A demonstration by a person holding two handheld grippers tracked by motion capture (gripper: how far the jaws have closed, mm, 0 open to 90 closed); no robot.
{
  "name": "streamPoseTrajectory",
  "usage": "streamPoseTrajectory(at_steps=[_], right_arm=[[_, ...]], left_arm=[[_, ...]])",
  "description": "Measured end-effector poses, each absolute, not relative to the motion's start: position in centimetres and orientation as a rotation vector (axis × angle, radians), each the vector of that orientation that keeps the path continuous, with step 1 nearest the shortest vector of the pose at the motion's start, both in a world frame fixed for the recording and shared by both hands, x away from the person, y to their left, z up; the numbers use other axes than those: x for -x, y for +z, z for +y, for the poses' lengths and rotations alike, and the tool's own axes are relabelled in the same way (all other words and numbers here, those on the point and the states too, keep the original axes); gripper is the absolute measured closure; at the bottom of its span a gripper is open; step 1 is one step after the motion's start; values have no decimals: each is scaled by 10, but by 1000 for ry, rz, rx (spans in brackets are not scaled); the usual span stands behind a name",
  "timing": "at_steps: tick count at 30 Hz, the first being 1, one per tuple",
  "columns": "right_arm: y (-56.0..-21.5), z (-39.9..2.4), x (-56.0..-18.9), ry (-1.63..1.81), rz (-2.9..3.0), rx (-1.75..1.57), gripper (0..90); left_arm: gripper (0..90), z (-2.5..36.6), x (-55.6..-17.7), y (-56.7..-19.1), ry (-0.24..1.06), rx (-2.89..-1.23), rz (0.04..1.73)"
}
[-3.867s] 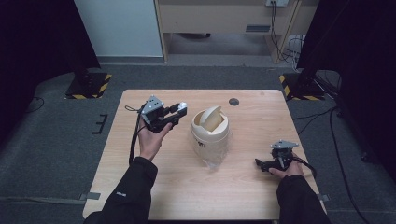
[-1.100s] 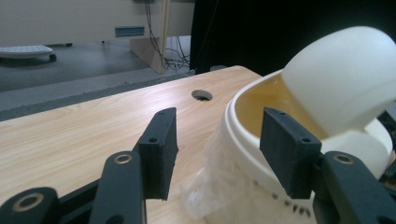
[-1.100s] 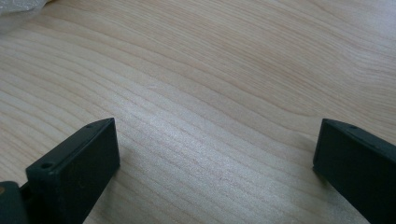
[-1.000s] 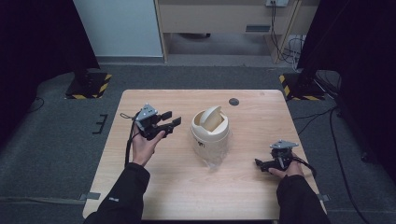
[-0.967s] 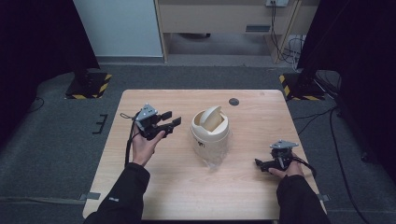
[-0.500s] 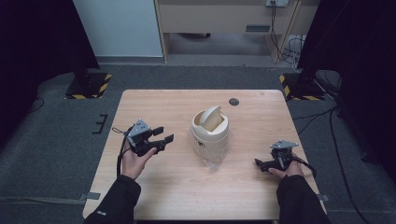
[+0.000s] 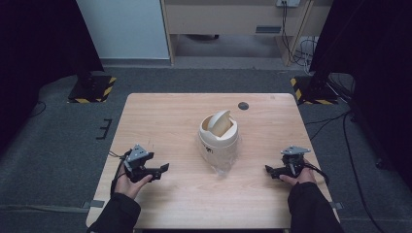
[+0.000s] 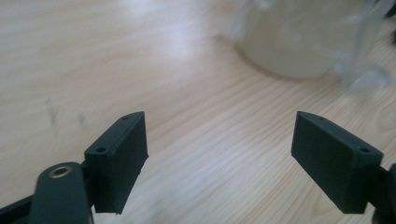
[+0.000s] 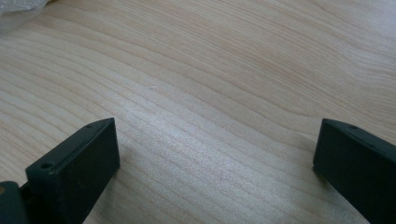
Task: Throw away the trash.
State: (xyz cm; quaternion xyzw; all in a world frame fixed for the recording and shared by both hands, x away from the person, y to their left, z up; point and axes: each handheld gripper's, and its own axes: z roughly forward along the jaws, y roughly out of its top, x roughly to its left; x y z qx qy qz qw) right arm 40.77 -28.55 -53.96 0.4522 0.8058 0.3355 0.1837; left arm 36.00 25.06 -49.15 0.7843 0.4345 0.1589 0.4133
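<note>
Low in the frame, the left gripper (image 7: 156,171) sits released at lower left, its jaws having just been opening with nothing between them. At lower right the right gripper (image 7: 273,170) rests released too. Mid-frame, the cream plastic swing-lid bin (image 7: 218,136) stands on the pale wooden surface (image 7: 160,116).

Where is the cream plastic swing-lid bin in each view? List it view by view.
High view: the cream plastic swing-lid bin stands mid-table, lid tilted, between the two hands.
Left gripper view: top right, blurred, beyond the open jaws.
Right gripper view: the bin itself is not in it.
Shared landmark: the light wooden tabletop, whose grain runs under both sets of jaws.
</note>
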Motion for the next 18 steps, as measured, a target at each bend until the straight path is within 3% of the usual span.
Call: streamPoseTrajectory(at_steps=[7, 18], right_arm=[[-540, -285, -408, 947, 2273, -1275, 6], [-540, -285, -408, 947, 2273, -1274, 6]], left_arm=[[139, 273, -360, -511, 378, -2057, 1270], [93, 272, -364, -524, 384, -2149, 1279]])
